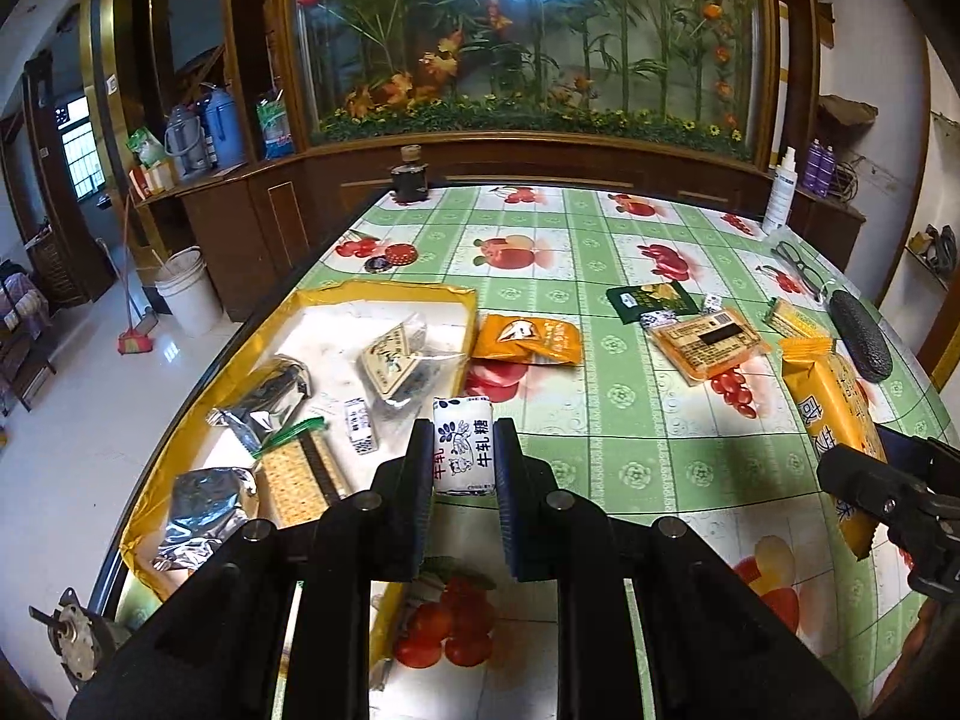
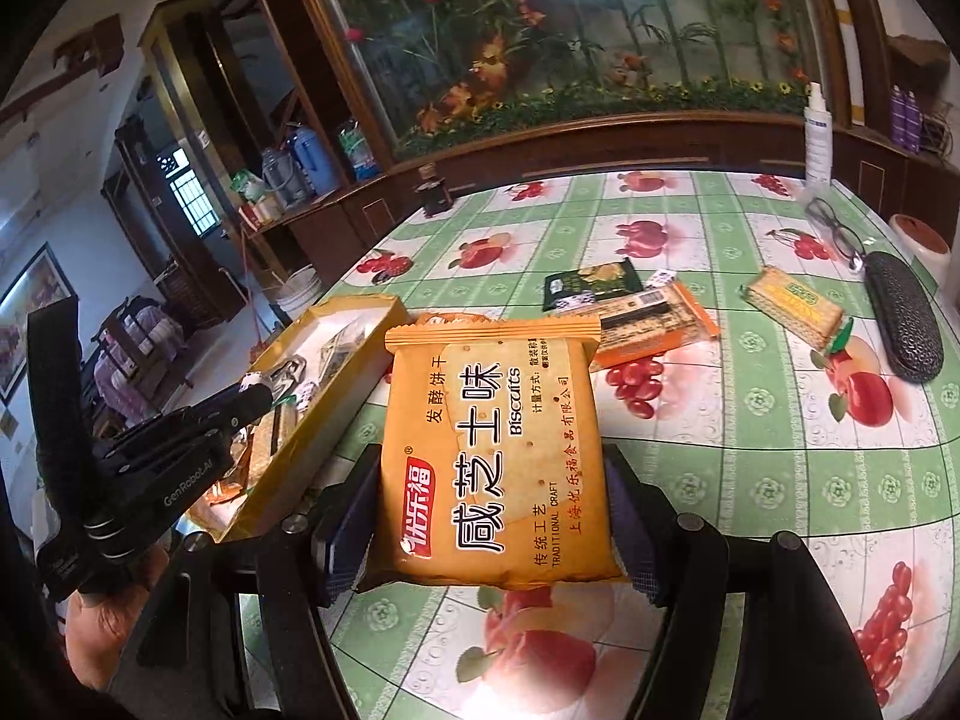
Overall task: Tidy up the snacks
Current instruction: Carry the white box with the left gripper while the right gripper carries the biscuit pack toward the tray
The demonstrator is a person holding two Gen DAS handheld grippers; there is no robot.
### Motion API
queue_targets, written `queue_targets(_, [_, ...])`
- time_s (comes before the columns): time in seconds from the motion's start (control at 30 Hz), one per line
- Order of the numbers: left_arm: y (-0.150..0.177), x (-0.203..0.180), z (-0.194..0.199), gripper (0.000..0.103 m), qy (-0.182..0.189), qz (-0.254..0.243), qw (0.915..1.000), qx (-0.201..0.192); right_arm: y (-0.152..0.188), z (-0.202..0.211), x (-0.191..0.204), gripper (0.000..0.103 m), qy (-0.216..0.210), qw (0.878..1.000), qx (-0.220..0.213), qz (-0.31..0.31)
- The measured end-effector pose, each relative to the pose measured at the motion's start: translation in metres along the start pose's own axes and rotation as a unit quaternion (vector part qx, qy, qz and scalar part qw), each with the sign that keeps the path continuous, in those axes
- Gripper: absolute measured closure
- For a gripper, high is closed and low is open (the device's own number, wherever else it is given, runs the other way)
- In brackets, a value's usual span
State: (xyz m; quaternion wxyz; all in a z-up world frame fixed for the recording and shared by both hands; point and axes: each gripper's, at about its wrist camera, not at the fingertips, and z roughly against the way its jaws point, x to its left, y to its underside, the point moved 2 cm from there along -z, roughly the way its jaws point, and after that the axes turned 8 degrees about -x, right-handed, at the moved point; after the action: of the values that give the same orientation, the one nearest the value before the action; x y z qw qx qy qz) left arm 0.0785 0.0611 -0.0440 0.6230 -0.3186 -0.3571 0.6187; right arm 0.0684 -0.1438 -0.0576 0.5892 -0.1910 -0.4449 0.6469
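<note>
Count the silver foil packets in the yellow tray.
2. One silver foil packet lies mid-tray, the other at the near corner of the yellow tray. The left gripper may hide more.

Your left tool [image 1: 463, 450], a black two-finger clamp with dark blue pads, points forward and downward with its jaws nearly together, the pads pressing both sides of a small white milk-candy packet with blue print [image 1: 462, 443] held lengthwise between them. Your right tool [image 2: 497, 525], of the same black build, tilts down at a like angle and leans a little to one side. Its jaws stand wide, each pad against a side edge of a flat orange biscuit pack [image 2: 492, 450]. Part of your left hand [image 2: 99, 636] shows beneath the left tool's handle in the right wrist view.
</note>
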Motion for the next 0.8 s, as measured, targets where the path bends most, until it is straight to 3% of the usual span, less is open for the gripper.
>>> queue_targets(0.57, [0.011, 0.047, -0.001, 0.086, -0.024, 0.037, 0.999, 0.002, -0.001, -0.022, 0.054, 0.032, -0.032, 0.998, 0.018, 0.043])
queue_targets(0.8, [0.017, 0.069, -0.006, 0.086, -0.037, 0.053, 0.9979, 0.008, -0.005, -0.05, 0.08, 0.033, -0.056, 0.996, 0.034, 0.055])
